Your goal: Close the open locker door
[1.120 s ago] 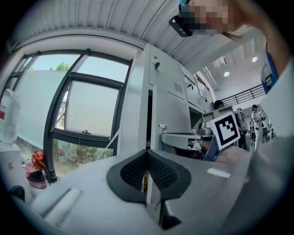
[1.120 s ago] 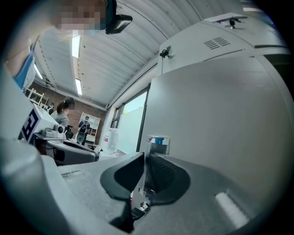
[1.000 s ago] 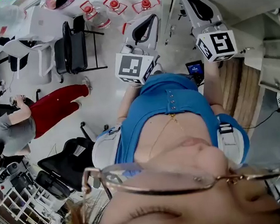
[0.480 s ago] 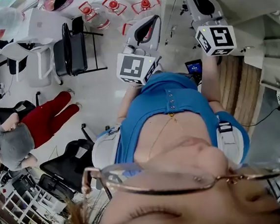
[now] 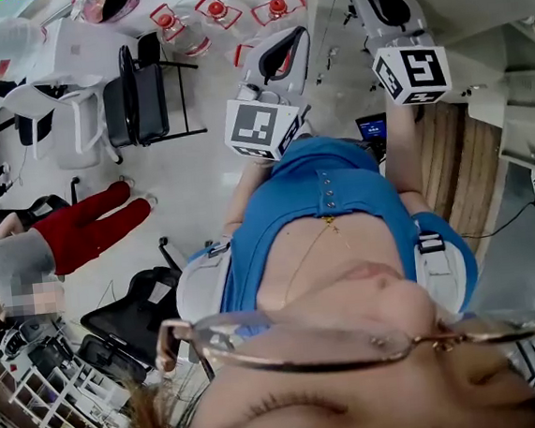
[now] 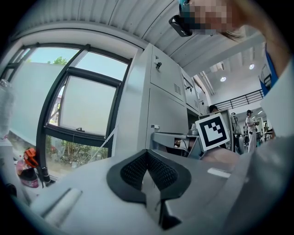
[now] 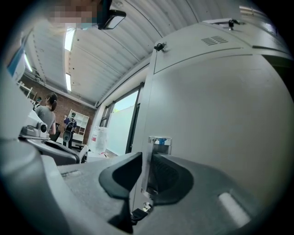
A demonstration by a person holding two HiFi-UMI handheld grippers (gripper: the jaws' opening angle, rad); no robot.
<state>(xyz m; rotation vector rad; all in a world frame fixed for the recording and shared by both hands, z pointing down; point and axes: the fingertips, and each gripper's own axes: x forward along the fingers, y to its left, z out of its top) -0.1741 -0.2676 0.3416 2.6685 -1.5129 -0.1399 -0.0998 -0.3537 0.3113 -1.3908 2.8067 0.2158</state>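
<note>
1. The right tool [image 7: 146, 167] is pinched on the thin free edge of the locker door [image 7: 216, 105]. The edge runs up between its pads, with a small bright metal latch [image 7: 159, 140] just above them.
2. The left tool [image 6: 148, 160] has its pads pressed together on nothing. It is held apart from the door, facing a grey locker bank [image 6: 165, 105] and a large window [image 6: 87, 110].
3. The door stands swung out from its locker. Its broad grey face fills the right of the right gripper view, with vent slots near its top edge.
4. The door looks like painted sheet metal: stiff, fairly light, and presumably free on its hinges. Smooth paint is likely to slip under a pinch, so pressing flat on the face near the free edge, beside the latch, should guide it better than dragging it by the edge.
5. A hard swing may bang or bounce back. Pads left on the edge could be caught against the frame, so let go before the door seats.
6. The room is a workshop hall with a ribbed ceiling [image 7: 92, 59] and a pale, smooth floor [image 5: 191, 197]. A black chair [image 5: 142, 89] stands well away from the lockers.
</note>
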